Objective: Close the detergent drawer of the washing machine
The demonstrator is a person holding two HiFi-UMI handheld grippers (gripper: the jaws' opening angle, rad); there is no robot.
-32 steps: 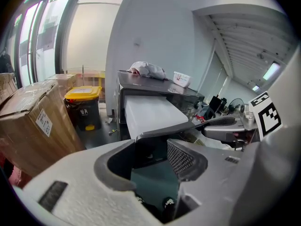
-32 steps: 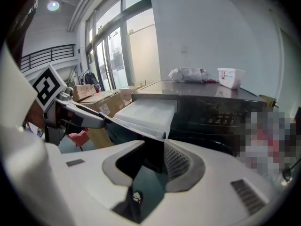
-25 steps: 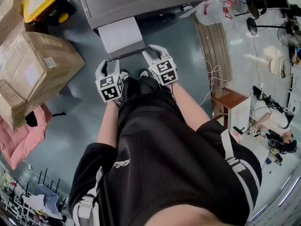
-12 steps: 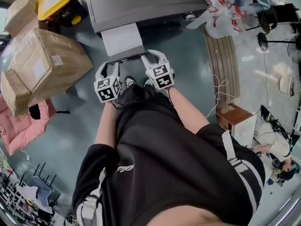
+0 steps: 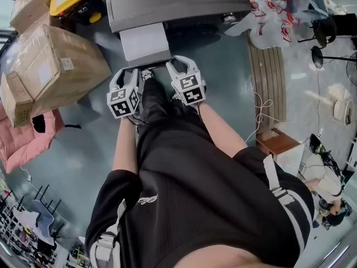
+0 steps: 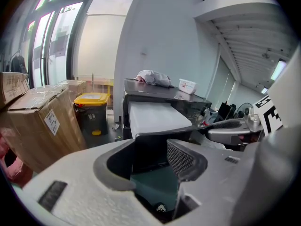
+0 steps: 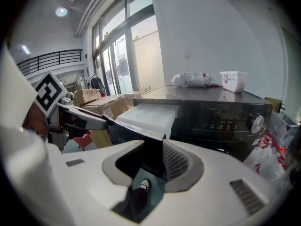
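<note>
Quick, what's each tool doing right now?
Left tool: open, drawer front between its jaws.
Right tool: open, jaws just widened, drawer front between them.

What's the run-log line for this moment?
detergent drawer: out, not closed | left tool: open, at drawer front | right tool: open, at drawer front | contact: unclear

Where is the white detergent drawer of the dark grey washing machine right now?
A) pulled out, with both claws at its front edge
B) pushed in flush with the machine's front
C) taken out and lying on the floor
A: in the head view the white detergent drawer juts out of the dark grey washing machine, with the left claw and the right claw at its dark front edge.
</note>
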